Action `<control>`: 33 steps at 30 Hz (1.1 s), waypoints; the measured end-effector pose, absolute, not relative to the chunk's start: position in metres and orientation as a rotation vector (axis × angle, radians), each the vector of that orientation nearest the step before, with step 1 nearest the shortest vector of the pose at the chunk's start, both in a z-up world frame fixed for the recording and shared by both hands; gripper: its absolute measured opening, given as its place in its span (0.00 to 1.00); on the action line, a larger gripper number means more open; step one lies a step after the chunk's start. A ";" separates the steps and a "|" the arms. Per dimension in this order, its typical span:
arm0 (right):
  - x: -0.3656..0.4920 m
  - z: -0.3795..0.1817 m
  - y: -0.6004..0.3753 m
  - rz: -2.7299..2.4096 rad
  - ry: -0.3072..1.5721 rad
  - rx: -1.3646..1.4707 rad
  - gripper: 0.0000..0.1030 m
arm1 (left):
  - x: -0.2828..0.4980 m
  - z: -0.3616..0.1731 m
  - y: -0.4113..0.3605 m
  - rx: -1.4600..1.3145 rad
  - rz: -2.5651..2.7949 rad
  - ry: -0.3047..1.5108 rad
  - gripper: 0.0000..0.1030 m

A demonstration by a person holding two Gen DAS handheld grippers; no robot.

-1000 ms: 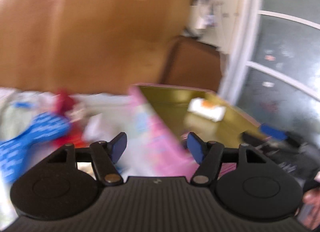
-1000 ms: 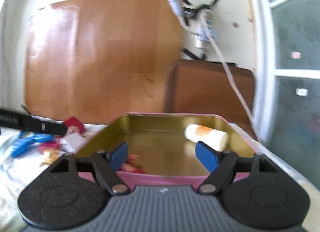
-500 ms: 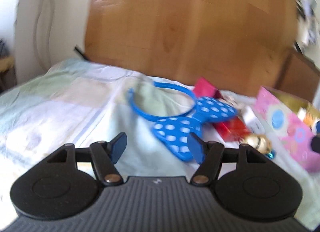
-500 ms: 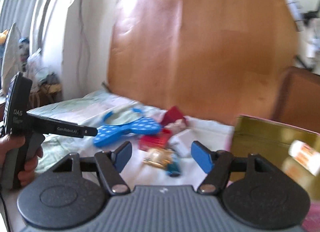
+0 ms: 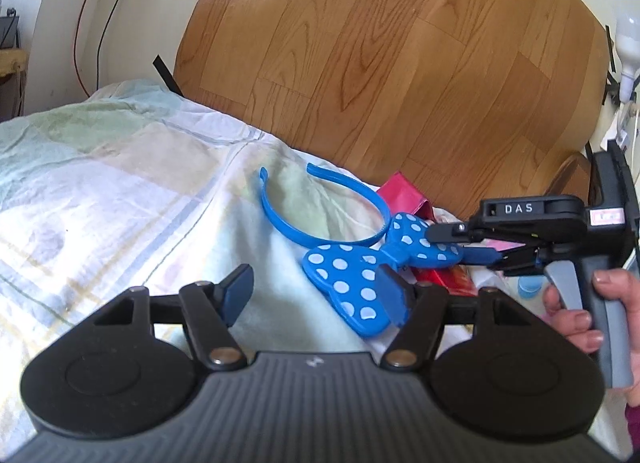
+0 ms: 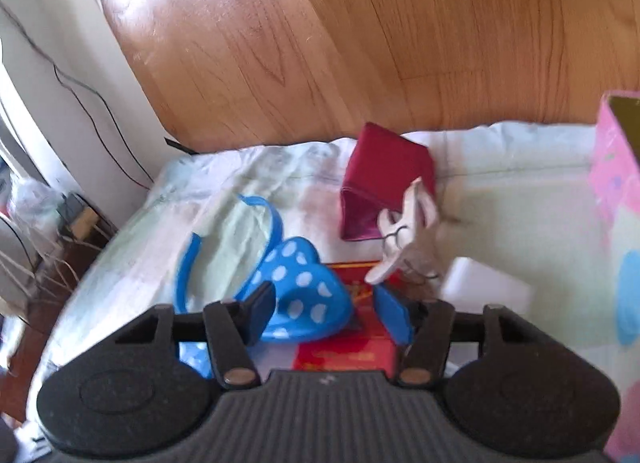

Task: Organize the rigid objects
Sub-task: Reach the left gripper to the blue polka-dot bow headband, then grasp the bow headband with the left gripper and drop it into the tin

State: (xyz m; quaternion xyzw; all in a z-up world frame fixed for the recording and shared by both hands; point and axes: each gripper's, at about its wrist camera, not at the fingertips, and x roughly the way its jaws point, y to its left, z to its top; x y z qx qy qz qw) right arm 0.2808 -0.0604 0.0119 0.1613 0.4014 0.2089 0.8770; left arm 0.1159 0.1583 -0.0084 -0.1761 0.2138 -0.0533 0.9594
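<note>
A blue headband with a white-dotted bow lies on the pale bedsheet; it also shows in the right wrist view. My right gripper is open with its fingers straddling one lobe of the bow; in the left wrist view it reaches in from the right onto the bow. My left gripper is open and empty, just short of the bow's near lobe. A dark red pouch, a red packet and a white hair clip lie beside the bow.
A pink tin box with a gold inside stands at the right. A white block lies near it. A wooden headboard rises behind the bed. The sheet spreads to the left. A small blue cap lies under the right gripper.
Both grippers have swung left from the tin box to the pile of objects. The right gripper has dropped down onto the blue bow; the left has closed in on it.
</note>
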 end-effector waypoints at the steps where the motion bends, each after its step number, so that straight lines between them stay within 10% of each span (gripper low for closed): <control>1: 0.276 0.012 -0.061 0.466 0.844 0.370 0.32 | 0.115 -0.009 0.160 -0.366 -0.110 0.434 0.67; 18: 0.064 -0.004 -0.145 0.595 0.780 0.467 0.21 | 0.105 -0.004 0.153 -0.383 -0.308 0.396 0.69; 21: 0.022 -0.007 -0.170 0.478 0.740 0.383 0.27 | 0.090 0.001 0.134 -0.305 -0.412 0.396 0.72; 24: -0.012 -0.002 -0.175 0.344 0.661 0.219 0.57 | 0.068 0.002 0.113 -0.222 -0.499 0.420 0.73; 33: -0.005 0.001 -0.127 0.433 0.602 0.006 0.61 | 0.040 -0.004 0.064 0.162 -0.547 0.471 0.90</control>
